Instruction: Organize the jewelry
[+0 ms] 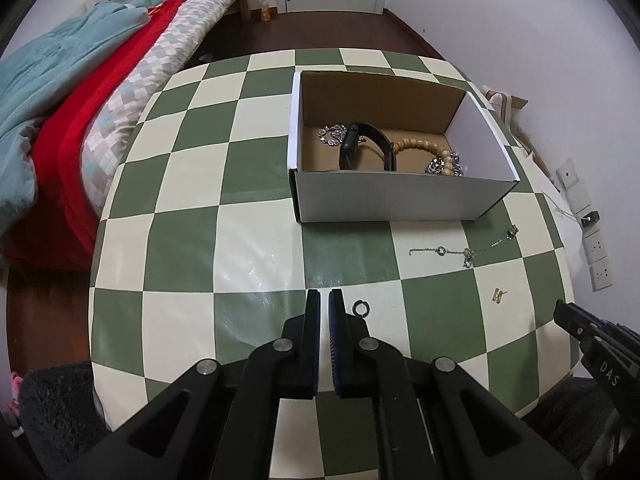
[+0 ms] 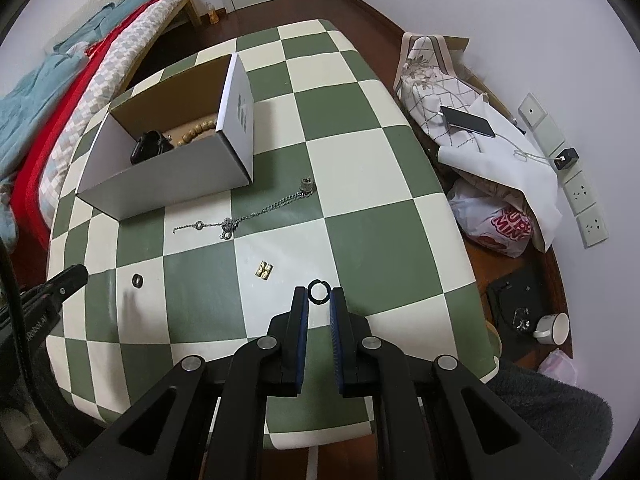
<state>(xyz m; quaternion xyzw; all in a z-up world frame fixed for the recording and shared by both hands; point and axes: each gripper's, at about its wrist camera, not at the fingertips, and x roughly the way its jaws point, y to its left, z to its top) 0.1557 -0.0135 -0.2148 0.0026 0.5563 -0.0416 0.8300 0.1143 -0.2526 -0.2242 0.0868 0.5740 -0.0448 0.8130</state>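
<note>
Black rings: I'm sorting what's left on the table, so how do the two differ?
The ring between the right gripper fingertips is a thin hoop; the ring by the left gripper, looks thicker. The first is pinched above the table; the second lies flat, untouched. Both are small, black, outside the box.

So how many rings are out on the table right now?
2. One dark ring lies on the table near the left gripper; the other ring sits between the right gripper's fingertips. The box could hide more.
</note>
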